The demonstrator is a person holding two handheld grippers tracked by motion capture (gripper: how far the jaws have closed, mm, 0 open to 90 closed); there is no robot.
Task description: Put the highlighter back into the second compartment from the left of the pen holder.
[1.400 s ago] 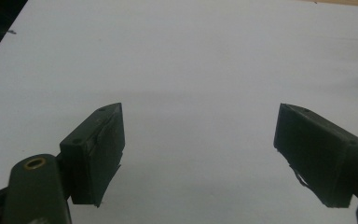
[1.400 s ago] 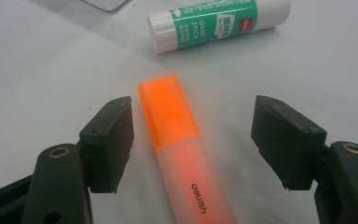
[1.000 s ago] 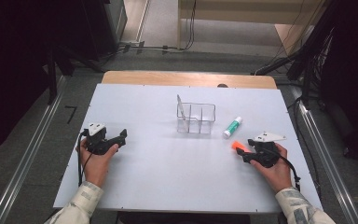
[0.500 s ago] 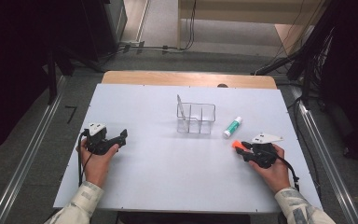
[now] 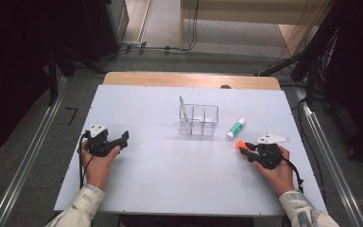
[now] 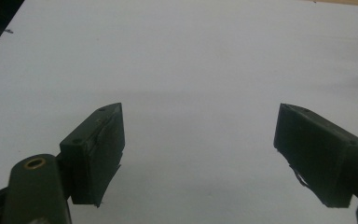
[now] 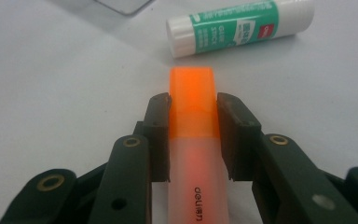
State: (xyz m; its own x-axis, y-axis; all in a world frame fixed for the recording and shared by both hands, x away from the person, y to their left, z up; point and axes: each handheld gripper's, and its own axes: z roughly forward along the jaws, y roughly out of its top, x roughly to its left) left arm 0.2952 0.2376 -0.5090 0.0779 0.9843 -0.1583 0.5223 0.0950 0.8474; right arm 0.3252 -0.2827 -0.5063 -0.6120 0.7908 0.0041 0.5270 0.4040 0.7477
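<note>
On the right side of the white table (image 5: 170, 184), my right gripper (image 7: 193, 116) has just been closing its jaws, and they now clamp an orange highlighter (image 7: 193, 135) by its sides, the orange cap end poking out past the pads. It lies flat on the tabletop, pointing toward a green-and-white glue stick (image 7: 240, 25) that rests just beyond it, apart from it. Seen from above, the highlighter (image 5: 241, 144) sits below the glue stick (image 5: 235, 129), right of a clear divided organizer (image 5: 198, 120). My left gripper (image 6: 198, 149) rests at the left side, jaws spread wide over bare table, grasping nothing.
</note>
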